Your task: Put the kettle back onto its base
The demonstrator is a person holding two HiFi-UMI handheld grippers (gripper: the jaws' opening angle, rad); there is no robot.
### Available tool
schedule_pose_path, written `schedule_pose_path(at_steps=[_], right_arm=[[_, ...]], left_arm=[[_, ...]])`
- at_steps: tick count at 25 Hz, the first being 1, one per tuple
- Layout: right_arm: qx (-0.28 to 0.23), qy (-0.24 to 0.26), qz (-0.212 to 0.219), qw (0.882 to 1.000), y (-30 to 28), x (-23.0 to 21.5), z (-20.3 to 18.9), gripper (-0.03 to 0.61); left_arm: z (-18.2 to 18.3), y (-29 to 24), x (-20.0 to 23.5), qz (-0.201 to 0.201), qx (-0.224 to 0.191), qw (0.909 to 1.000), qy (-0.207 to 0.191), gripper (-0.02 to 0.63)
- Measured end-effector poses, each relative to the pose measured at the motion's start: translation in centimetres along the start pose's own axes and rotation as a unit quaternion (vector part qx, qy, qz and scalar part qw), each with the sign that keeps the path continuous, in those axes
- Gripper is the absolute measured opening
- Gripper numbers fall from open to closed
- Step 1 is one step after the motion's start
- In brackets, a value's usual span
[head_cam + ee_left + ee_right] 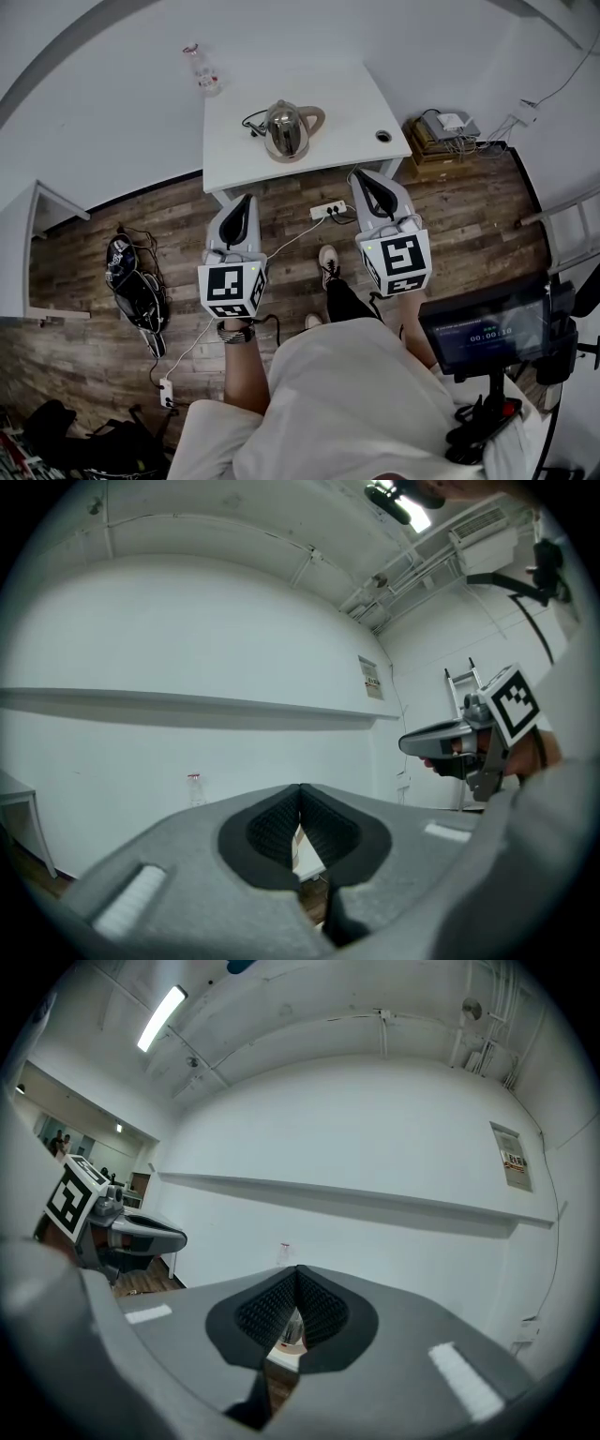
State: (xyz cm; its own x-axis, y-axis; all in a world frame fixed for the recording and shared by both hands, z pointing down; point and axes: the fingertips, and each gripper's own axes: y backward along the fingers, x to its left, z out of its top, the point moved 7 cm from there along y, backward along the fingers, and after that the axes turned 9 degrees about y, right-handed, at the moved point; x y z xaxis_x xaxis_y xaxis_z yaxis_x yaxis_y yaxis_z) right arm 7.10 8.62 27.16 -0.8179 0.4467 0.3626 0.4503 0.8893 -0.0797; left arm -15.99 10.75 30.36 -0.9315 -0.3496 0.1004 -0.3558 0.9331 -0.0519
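A shiny steel kettle (285,129) with a tan handle stands in the middle of a white table (347,103). A black cord (253,122) curls by its left side. I cannot tell whether the base lies under the kettle. My left gripper (247,199) and right gripper (358,175) are held level in front of the table's near edge, short of the kettle. Both are shut with nothing between the pads. In the left gripper view the left gripper (300,791) faces a white wall, with the right gripper (469,742) off to its right. The right gripper (298,1272) also faces the wall.
A clear bottle (202,70) with a red cap stands by the table's far left corner. On the wooden floor lie a power strip (328,209), a dark bag (136,286) and a box of cables (441,141). A screen on a stand (492,333) is at the right.
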Motion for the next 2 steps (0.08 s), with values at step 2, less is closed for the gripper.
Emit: schedule_pose_path(at_steps=[2], right_arm=[[0.002,-0.002,-0.002,1.000,0.93,0.44,0.63,0.002]], left_arm=[[0.48,1.15,-0.10,0.000,-0.001,1.0000,0.002,0.006]])
